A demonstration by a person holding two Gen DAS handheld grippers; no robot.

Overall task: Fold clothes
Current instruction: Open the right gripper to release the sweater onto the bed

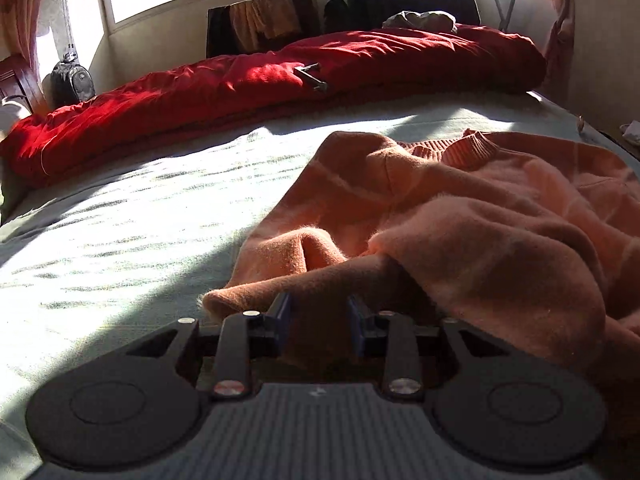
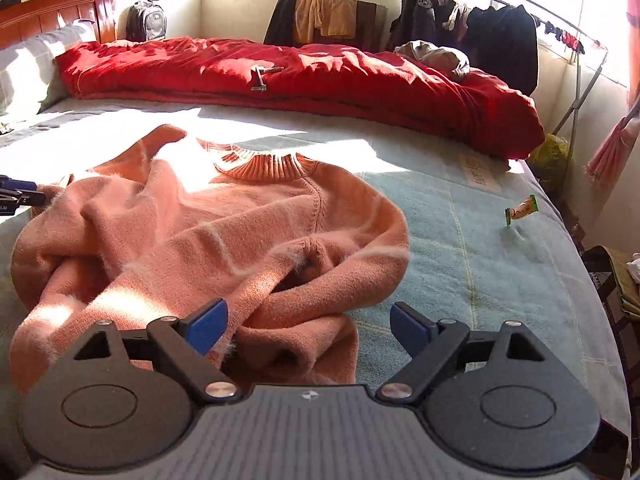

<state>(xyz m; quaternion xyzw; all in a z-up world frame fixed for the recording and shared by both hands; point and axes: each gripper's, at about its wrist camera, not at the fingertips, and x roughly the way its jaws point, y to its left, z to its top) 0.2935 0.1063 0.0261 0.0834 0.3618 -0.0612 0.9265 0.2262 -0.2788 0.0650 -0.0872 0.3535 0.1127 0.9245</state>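
**A:** So where was the sweater at that point?

**B:** The salmon-pink sweater (image 2: 224, 224) lay crumpled on the bed (image 2: 480, 248), more toward the near edge. Its ribbed collar (image 2: 268, 166) faced the far edge, where a rolled-up red quilt (image 2: 320, 76) ran along the whole side. One sleeve was bunched up over the body, not flat at all.

**A:** And the tools?

**B:** The right tool (image 2: 308, 322) was spread wide, with a fold of sleeve lying in the gap and the blue pads (image 2: 208, 326) not pressing on it. The left tool (image 1: 318, 316) was only narrowly parted, with sweater fabric sitting between its pads. Honestly couldn't tell if it was pinching or just loose around it.

**A:** Anything else on the bed?

**B:** A small snack wrapper (image 2: 522, 210) near the right edge, well apart from the sweater.
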